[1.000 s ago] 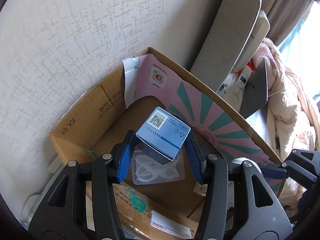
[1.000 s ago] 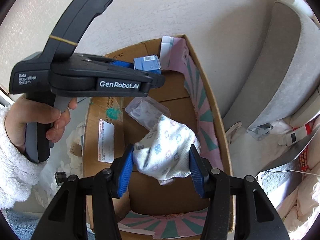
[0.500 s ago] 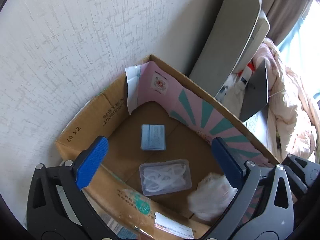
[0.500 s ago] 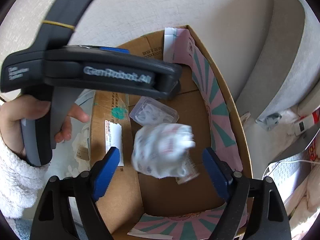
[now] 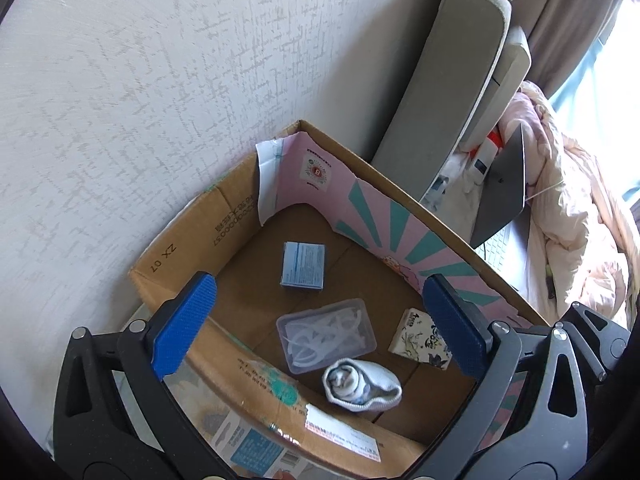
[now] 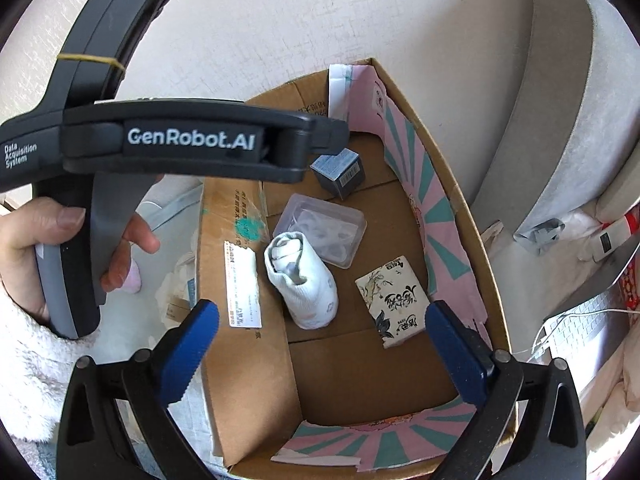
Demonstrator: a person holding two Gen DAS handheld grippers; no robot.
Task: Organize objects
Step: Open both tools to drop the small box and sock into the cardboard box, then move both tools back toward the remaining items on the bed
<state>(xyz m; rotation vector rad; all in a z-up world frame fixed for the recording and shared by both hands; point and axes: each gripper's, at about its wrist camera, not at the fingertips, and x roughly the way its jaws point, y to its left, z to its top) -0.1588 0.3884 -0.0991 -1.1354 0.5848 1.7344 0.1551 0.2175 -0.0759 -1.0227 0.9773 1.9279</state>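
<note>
Both wrist views down into cardboard box (image 5: 192,240) (shared contents).

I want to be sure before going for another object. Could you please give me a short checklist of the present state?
1. Left tongs open and holding nothing: ok.
2. Right tongs open and holding nothing: ok.
3. Blue box lying on the floor of the cardboard box: ok.
4. Rolled sock inside, beside the clear plastic case: ok.
5. Patterned packet inside: ok.
6. More objects waiting outside: cannot tell.
</note>
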